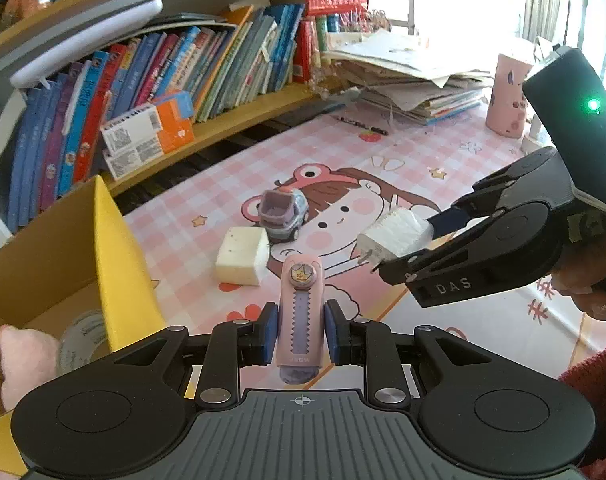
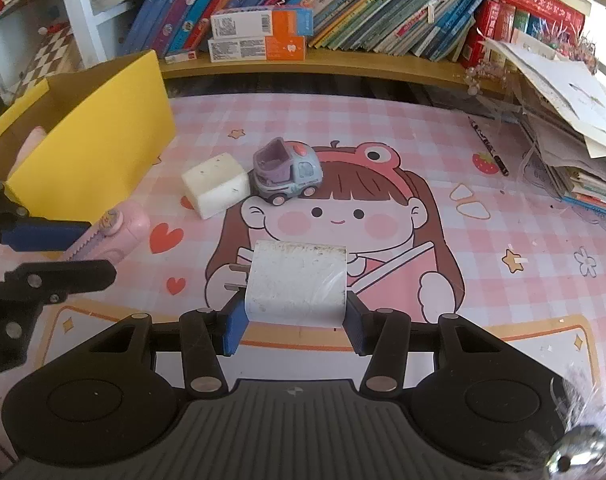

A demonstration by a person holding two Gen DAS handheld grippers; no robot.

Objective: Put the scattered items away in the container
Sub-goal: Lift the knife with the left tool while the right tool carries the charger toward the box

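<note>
- While the yellow cardboard box [image 2: 91, 128] sits open at my left on the pink checked desk mat [image 2: 503, 208], I judge the tidying partly done: a pink soft thing [image 1: 27, 356] and a roll of tape [image 1: 83, 340] already lie inside.
- My right gripper [image 2: 295, 320] is clamped halfway wide on a white plug adapter [image 2: 297, 284], prongs pointing left, lifted above the mat and not yet over the box.
- My left gripper [image 1: 299, 332] is squeezed as narrow as it goes on a pink utility cutter [image 1: 301, 308] with a crown sticker, raised just beside the box wall.
- Left to collect, as I judge it: a cream foam block [image 2: 217, 188] and a purple toy truck [image 2: 287, 174], touching each other mid-mat, well apart from both grippers.
- A black marker [image 2: 489, 146] lies near the paper stack [image 2: 563, 120]; I cannot tell whether it counts.
- Readable writing is scant: "DAS" on my right gripper's finger; the book spines and carton [image 2: 259, 22] labels are too small to read.
</note>
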